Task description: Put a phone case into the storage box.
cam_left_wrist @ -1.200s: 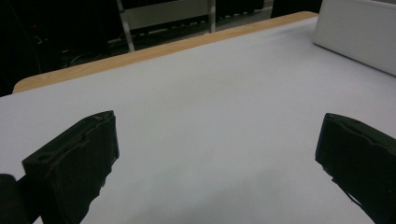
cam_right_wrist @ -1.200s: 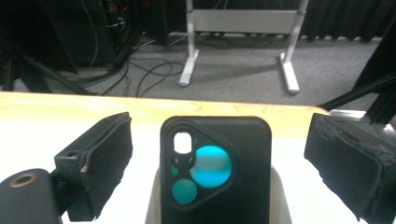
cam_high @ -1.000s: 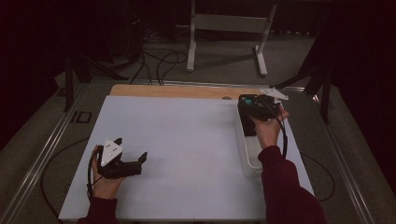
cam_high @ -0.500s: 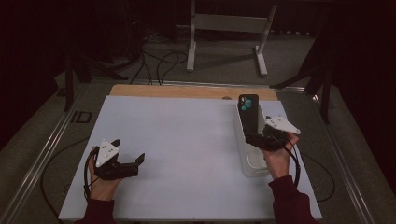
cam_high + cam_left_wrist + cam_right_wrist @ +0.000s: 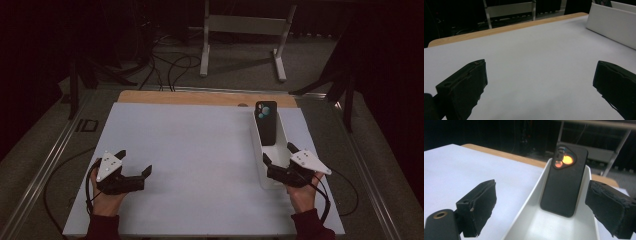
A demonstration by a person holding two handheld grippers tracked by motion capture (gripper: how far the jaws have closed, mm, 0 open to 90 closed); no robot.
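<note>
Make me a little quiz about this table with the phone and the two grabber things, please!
1. True or false: the black smartphone lies flat on the pale table top.
2. Which gripper is nearest the long white plastic tray? A left gripper B right gripper
3. Fill in: both grippers' jaws are ____.

Key: 1 false, it leans in the tray, camera end up. 2 B. 3 open.

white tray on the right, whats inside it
A black phone lies in the white tray, camera side up, leaning on the far end. The near floor is bare in the right gripper view. What's under the phone is covered.
</note>
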